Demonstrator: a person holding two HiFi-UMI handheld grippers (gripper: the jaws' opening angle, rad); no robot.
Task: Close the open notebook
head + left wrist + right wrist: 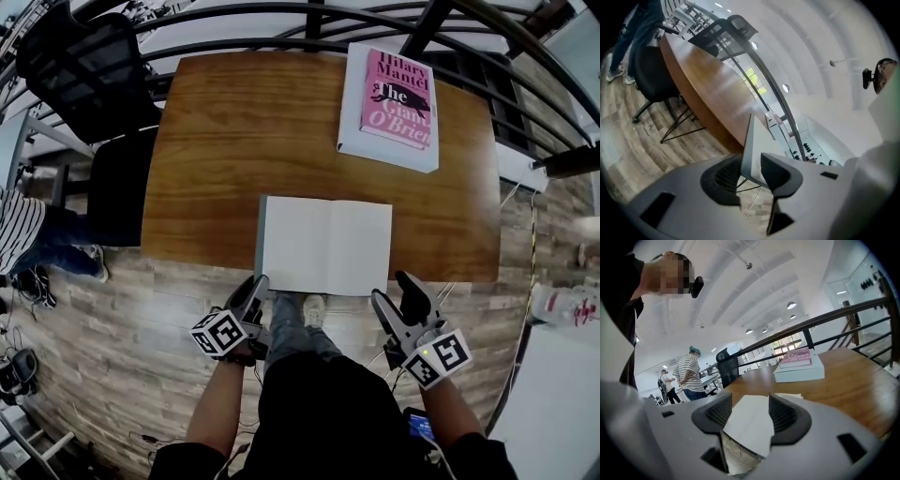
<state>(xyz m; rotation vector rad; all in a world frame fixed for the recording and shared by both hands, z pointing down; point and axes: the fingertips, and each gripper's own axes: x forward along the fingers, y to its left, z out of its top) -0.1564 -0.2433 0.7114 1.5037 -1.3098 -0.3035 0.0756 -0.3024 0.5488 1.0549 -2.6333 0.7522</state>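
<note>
The open notebook [323, 244] lies flat with blank white pages up, at the near edge of the wooden table [225, 131], and its lower edge hangs over that edge. My left gripper [255, 286] is at the notebook's lower left corner. In the left gripper view that corner [757, 145] stands between the jaws of the left gripper [751, 171], which have a gap and do not clamp it. My right gripper [394, 291] is at the lower right corner. In the right gripper view the page [752, 404] lies between the wide jaws of the right gripper [749, 416], untouched by either pad.
A white-edged book with a pink cover [389, 94] lies at the table's far right, also in the right gripper view [799, 364]. A black chair [84, 66] stands at the far left. A dark railing [281, 14] runs behind the table. A person in a striped top [14, 230] stands left.
</note>
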